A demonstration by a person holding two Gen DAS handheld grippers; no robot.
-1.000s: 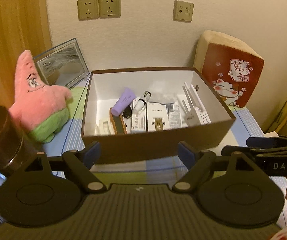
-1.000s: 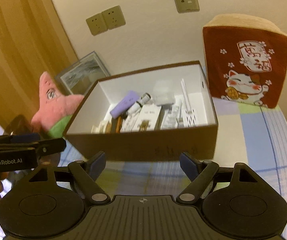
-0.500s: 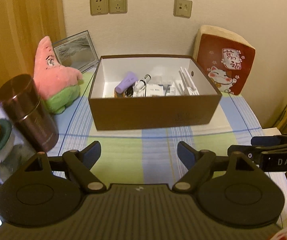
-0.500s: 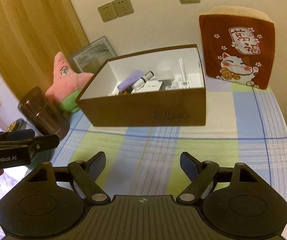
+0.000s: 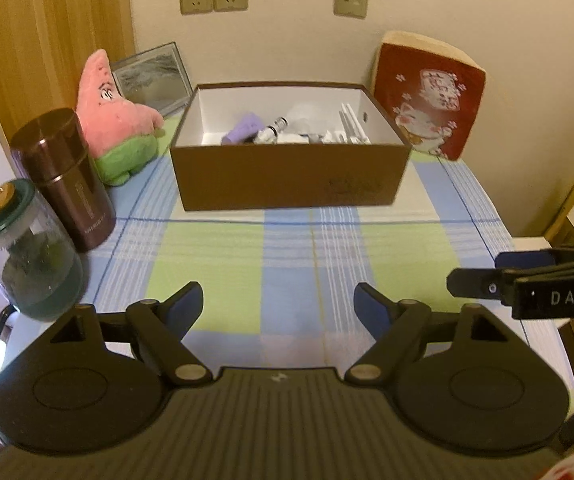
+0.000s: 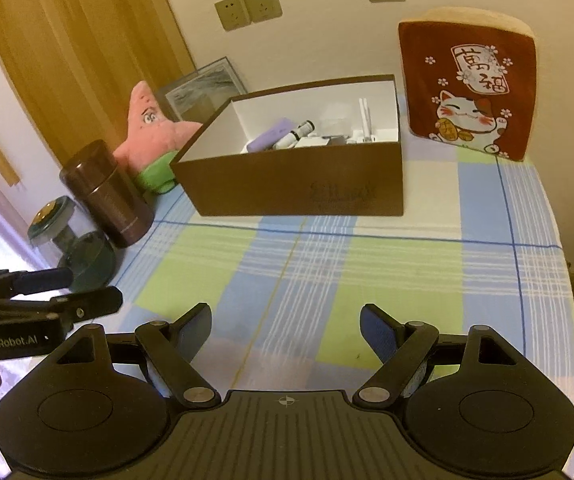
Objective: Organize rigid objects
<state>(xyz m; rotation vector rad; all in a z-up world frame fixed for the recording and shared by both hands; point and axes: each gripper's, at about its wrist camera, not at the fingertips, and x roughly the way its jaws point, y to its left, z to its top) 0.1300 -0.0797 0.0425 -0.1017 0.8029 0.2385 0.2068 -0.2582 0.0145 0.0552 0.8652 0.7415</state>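
A brown cardboard box [image 5: 287,184] [image 6: 299,188] with a white inside stands at the back of the checked tablecloth. In it lie a purple tube [image 5: 243,132] [image 6: 271,138], a small white bottle with a black cap [image 5: 271,130] [image 6: 297,134] and several white packets. My left gripper [image 5: 279,304] is open and empty, low over the cloth in front of the box. My right gripper [image 6: 285,322] is open and empty too, beside the left one; it also shows side-on in the left wrist view [image 5: 483,272].
A brown metal canister [image 5: 63,180] [image 6: 107,192] and a glass jar with a green lid [image 5: 23,248] [image 6: 71,240] stand at the left edge. A pink star plush [image 5: 115,128] and a picture frame [image 5: 153,76] sit behind them. A red cat cushion [image 6: 467,88] leans on the wall at right.
Both grippers have pulled back from the box and risen. The box now looks smaller and farther off, and the canister and jar have come into view at left.
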